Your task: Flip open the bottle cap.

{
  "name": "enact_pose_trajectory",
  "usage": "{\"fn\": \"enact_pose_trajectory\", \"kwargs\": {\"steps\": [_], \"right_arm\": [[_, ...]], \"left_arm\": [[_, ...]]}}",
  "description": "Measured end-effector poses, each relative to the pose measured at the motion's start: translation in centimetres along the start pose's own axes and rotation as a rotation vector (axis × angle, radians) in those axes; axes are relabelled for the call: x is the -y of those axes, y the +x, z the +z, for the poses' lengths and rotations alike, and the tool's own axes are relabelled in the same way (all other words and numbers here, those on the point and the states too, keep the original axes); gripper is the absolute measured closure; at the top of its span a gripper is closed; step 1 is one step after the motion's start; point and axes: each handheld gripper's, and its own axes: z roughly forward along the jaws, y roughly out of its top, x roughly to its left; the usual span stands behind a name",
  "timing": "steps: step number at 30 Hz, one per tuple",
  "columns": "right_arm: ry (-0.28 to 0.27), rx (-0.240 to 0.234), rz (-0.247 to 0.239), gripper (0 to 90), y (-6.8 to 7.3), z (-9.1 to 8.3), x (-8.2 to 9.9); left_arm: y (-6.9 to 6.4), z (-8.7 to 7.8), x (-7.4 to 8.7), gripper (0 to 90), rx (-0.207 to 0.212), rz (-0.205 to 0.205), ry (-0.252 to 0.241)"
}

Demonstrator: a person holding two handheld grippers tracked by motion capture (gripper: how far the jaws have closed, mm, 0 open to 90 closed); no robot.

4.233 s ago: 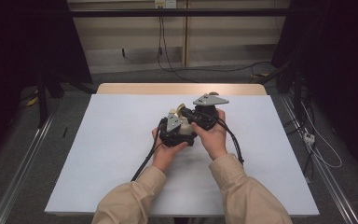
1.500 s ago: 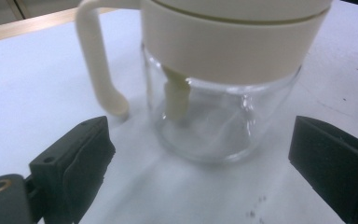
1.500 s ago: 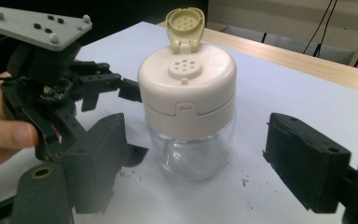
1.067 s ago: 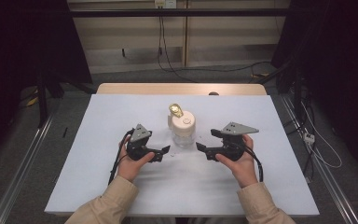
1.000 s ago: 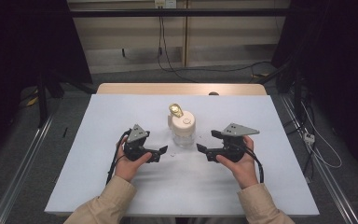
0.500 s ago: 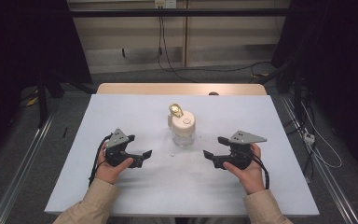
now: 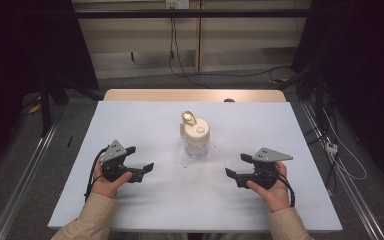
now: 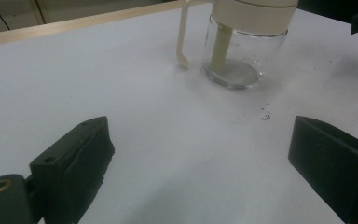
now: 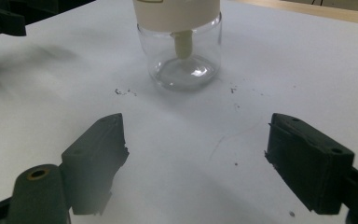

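The small clear glass jar with a cream lid (image 7: 196, 137) stands alone in the middle of the white table (image 7: 130, 115). Both hands have pulled back from it. The left tool (image 7: 142, 169) and right tool (image 7: 232, 175) are open and empty, so the work looks finished.

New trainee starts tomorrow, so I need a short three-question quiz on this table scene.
1. True or false: the jar stands upright between the two grippers.
2. What do the left gripper and the right gripper hold? A) the jar B) nothing C) a spoon
3. Fill in: the jar's lid is ____ the jar.

Key: 1 true; 2 B, both stand open, apart from the jar; 3 on.
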Motion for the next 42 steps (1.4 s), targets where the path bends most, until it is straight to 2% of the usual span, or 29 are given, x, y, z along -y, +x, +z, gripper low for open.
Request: {"fn": "enact_pose_trajectory", "kwargs": {"steps": [14, 25, 42], "right_arm": [[0.002, 0.041, -0.013, 18.6, -0.4, -1.7, 1.7], [0.0, 0.056, -0.009, 18.6, -0.7, -2.8, 2.5], [0.002, 0.049, -0.02, 17.7, -0.7, -3.0, 3.0]], "left_arm": [[0.5, -1.7, 0.9, 5.9, 0.004, 0.007, 0.008], [0.9, -2.5, 1.5, 5.9, -0.006, -0.011, 0.012], [1.2, -3.1, 1.9, 5.9, -0.011, -0.02, 0.014]]}}
